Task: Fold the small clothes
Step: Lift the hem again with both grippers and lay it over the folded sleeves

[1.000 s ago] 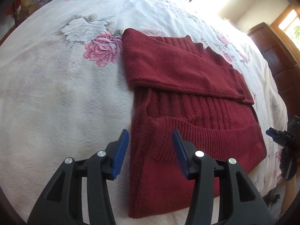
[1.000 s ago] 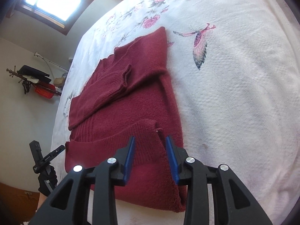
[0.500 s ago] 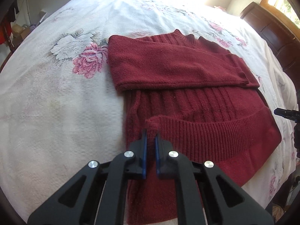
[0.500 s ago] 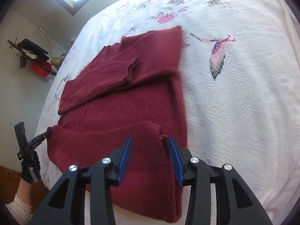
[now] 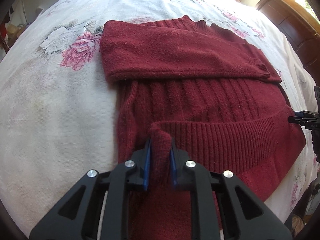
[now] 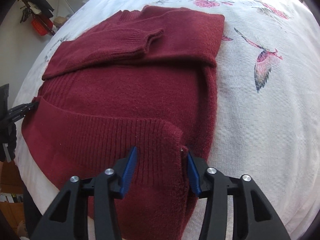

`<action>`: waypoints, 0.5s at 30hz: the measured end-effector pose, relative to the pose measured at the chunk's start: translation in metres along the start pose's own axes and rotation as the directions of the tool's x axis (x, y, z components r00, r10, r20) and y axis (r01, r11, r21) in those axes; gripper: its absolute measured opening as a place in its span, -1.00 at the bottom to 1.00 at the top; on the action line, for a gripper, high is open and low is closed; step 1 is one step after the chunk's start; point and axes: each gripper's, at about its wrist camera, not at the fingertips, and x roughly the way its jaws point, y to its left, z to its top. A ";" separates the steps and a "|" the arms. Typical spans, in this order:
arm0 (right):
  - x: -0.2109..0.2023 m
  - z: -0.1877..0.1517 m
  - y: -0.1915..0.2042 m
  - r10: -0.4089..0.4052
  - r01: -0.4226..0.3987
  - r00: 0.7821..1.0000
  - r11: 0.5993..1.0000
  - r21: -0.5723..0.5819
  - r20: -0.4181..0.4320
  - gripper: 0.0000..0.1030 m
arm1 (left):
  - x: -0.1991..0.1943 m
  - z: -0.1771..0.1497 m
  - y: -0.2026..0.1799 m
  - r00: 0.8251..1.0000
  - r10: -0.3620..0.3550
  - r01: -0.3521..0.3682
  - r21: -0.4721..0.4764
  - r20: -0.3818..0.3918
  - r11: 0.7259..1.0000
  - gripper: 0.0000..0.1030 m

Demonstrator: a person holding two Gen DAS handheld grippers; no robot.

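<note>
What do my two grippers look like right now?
The left gripper and the right gripper match: black plastic frames with triangular cut-outs, silver round bolts and ribbed blue finger pads. A black glove shows on the hand behind the left one.

dark red ribbed knit sweater (image 5: 200,104); white textured bedspread (image 5: 60,110) had pink flowers, butterfly print; black grippers' blue pads (image 6: 130,170).

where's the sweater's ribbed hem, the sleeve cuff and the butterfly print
ribbed hem (image 6: 112,132), right wrist view, middle of the band
sleeve cuff (image 6: 140,42), right wrist view, ribbed end
butterfly print (image 6: 262,68), right wrist view, its wing
</note>
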 end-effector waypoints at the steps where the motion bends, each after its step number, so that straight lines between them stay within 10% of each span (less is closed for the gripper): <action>1: -0.003 -0.002 0.001 -0.011 0.011 1.000 1.000 -0.008 0.008 -0.56 | -0.005 -0.001 0.000 1.000 -0.003 0.002 0.004 0.013 1.000 -0.89; 3: -0.012 -0.006 0.003 -0.019 0.020 0.999 0.999 -0.026 0.027 -0.88 | -0.017 -0.004 -0.002 0.999 -0.021 0.021 0.002 0.045 1.000 -0.90; 15: -0.123 -0.021 -0.012 0.181 -0.199 0.948 0.979 0.046 0.262 -0.89 | -0.111 0.008 -0.016 0.959 -0.058 0.057 0.011 0.278 0.998 -0.91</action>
